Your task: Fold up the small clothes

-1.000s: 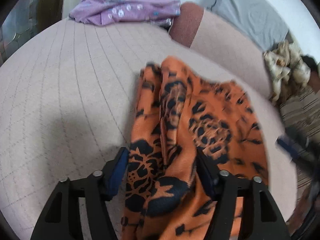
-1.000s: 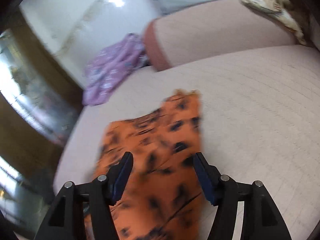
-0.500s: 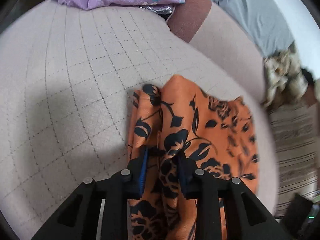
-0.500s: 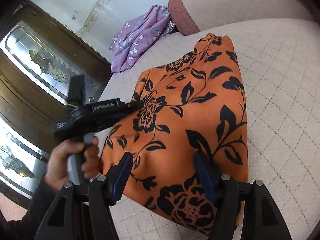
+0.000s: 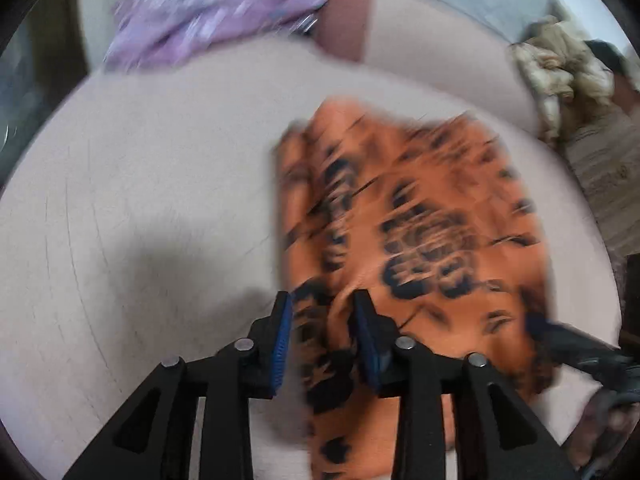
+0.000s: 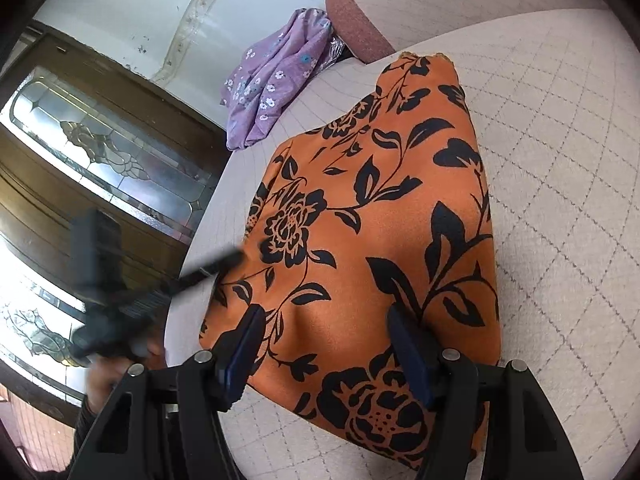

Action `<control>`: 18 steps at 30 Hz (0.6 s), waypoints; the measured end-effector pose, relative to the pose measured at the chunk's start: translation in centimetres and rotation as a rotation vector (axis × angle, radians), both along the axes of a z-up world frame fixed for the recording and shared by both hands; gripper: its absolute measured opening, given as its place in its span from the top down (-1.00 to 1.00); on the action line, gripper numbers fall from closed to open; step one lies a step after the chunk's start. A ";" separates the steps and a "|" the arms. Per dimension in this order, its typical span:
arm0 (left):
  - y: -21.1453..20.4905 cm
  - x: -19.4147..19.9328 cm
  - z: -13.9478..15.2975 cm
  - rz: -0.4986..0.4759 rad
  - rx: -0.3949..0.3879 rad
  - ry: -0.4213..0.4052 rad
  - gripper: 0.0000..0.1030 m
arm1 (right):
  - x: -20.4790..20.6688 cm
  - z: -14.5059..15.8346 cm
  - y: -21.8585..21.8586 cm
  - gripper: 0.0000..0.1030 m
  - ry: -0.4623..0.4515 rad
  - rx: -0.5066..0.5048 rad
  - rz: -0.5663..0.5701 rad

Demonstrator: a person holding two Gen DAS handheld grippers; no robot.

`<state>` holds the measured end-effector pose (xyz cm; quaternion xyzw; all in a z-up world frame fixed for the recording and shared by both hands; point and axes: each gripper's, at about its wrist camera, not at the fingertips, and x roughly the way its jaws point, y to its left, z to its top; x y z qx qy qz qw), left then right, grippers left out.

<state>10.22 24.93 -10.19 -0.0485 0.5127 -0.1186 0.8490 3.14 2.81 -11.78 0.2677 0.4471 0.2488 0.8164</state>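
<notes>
The orange cloth lies flat on the quilted cushion, reaching from 6 o'clock up to a narrow end near 12 in the right wrist view. Its right edge runs straight toward 5 o'clock, with bare cushion open all along 1 to 4 o'clock. Its left edge sits near the cushion's rim at 9 o'clock, beyond which a wooden glass-panelled door stands. A purple garment lies well apart at 11 o'clock, beside the bolster.

The right gripper points down over the cloth's near end, jaws apart and straddling the fabric without pressing it. The left gripper comes in from 9 o'clock, blurred, its tip at the cloth's left edge, gripped by a hand.

In the smeared left wrist view the left gripper has just been opening; a ridge of cloth stands between its pads, apparently loose. Bare cushion spreads from 8 to 11 o'clock.
</notes>
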 end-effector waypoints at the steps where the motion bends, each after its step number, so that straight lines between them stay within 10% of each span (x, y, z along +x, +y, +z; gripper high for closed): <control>1: 1.0 0.0 -0.1 0.049 -0.050 0.013 0.01 | 0.0 0.0 0.1 -0.31 0.005 0.005 0.004; 18: -0.5 -5.5 3.3 0.073 0.054 -0.138 -0.15 | -0.4 1.9 -1.0 -0.40 0.029 0.078 0.005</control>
